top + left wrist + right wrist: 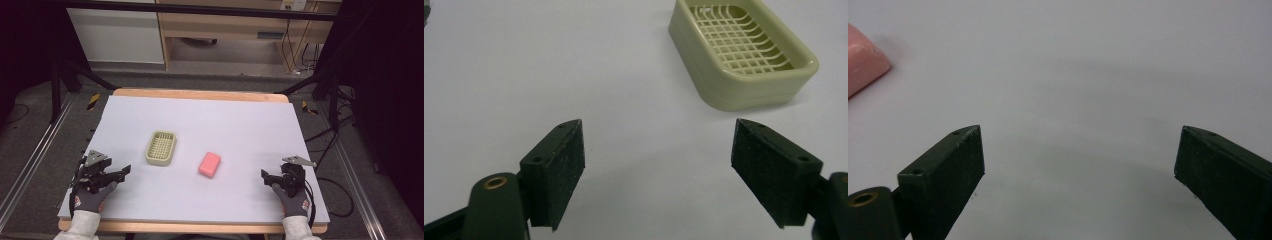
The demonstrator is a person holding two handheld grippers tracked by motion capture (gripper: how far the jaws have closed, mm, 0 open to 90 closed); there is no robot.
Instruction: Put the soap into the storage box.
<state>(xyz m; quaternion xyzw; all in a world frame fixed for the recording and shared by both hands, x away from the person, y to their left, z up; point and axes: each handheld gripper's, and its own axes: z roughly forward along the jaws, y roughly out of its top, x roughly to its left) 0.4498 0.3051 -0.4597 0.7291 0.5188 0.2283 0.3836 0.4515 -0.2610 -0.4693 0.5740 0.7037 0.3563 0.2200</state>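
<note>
With both my left gripper [125, 171] and right gripper [265, 176] wide open and empty, I should probably approach the pink soap [209, 164] squarely, beside the soap dish [161, 147].

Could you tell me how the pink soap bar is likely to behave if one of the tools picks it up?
The pink soap bar looks solid, so probably stiff. Its rounded, smooth edges may let it slip between flat pads. Lying flat on the table, it should slide rather than roll.

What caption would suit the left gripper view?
Open hand-held gripper facing an empty pale-green soap dish on a white table.
</note>
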